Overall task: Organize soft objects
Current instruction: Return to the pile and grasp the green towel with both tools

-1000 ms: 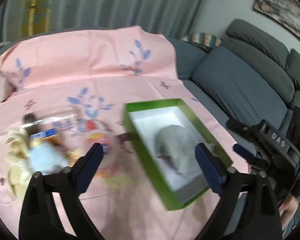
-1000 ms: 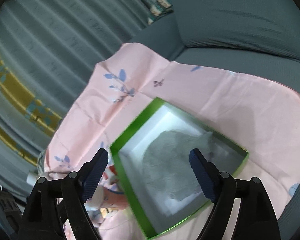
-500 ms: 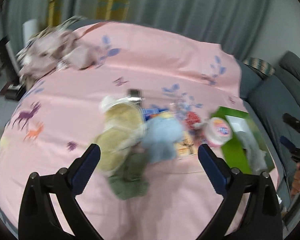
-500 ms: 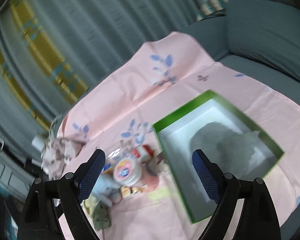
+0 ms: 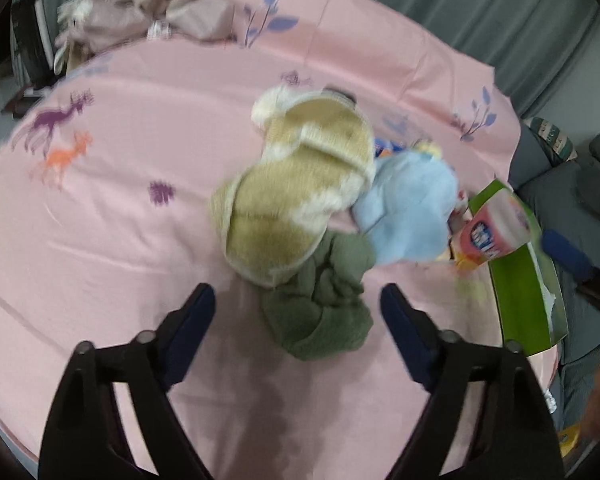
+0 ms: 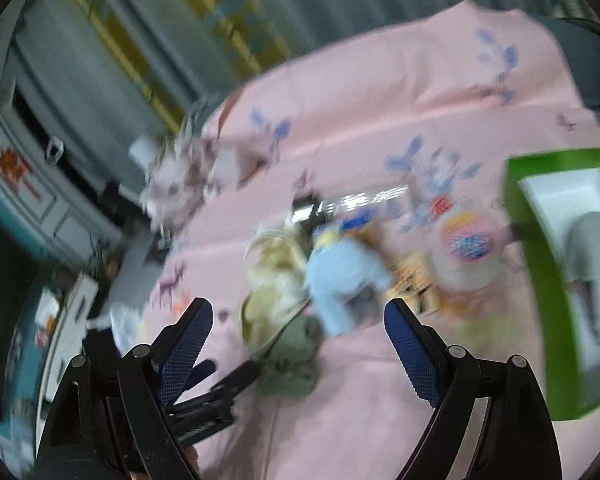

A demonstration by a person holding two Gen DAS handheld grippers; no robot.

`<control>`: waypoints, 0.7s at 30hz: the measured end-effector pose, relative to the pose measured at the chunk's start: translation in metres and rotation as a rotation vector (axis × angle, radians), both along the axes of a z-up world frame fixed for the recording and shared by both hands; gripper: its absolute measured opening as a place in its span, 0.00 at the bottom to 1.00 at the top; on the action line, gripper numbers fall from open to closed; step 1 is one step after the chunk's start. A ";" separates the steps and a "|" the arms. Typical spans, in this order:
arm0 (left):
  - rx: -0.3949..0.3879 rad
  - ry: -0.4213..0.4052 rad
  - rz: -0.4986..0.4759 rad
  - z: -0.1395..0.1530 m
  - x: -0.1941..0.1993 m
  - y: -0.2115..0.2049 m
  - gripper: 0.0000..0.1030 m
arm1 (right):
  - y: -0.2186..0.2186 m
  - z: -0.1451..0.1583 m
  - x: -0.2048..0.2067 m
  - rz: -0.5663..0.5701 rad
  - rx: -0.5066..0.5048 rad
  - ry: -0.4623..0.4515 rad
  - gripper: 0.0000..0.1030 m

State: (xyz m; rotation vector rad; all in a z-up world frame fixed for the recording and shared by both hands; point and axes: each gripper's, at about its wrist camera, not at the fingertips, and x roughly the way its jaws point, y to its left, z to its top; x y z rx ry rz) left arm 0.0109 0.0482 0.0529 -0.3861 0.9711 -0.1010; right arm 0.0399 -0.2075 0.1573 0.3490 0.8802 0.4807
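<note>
Showing blurred blue lettering, unreadable: pink tub [image 5: 490,234] beside green box [image 5: 520,292]

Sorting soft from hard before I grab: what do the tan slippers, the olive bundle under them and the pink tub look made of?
Tan slippers: fuzzy plush with paler fleecy trim, matte, seemingly soft. Olive bundle: crumpled matte knit or fleece cloth, deep folds; blur hides the weave. Pink tub: smooth, printed, holds a round shape, likely plastic or coated card, so probably not soft.
</note>
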 end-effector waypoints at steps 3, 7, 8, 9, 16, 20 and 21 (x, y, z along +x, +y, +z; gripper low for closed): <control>-0.026 0.038 0.007 -0.012 0.004 0.002 0.66 | 0.033 -0.032 0.012 0.088 -0.040 0.077 0.80; -0.068 0.081 0.017 -0.024 0.006 0.005 0.59 | 0.053 -0.069 0.026 0.145 -0.027 0.198 0.63; -0.082 0.094 0.018 -0.028 0.007 0.005 0.57 | 0.058 -0.078 0.029 0.159 -0.027 0.226 0.59; -0.076 0.098 0.023 -0.030 0.008 0.006 0.55 | 0.061 -0.084 0.031 0.164 -0.027 0.243 0.57; -0.025 0.076 -0.001 -0.032 0.008 -0.001 0.38 | 0.078 -0.119 0.041 0.212 -0.031 0.339 0.40; -0.027 0.078 -0.032 -0.035 0.008 -0.006 0.20 | 0.077 -0.128 0.040 0.217 -0.010 0.356 0.31; -0.027 0.079 -0.031 -0.035 0.008 -0.006 0.19 | 0.081 -0.128 0.042 0.225 -0.004 0.357 0.31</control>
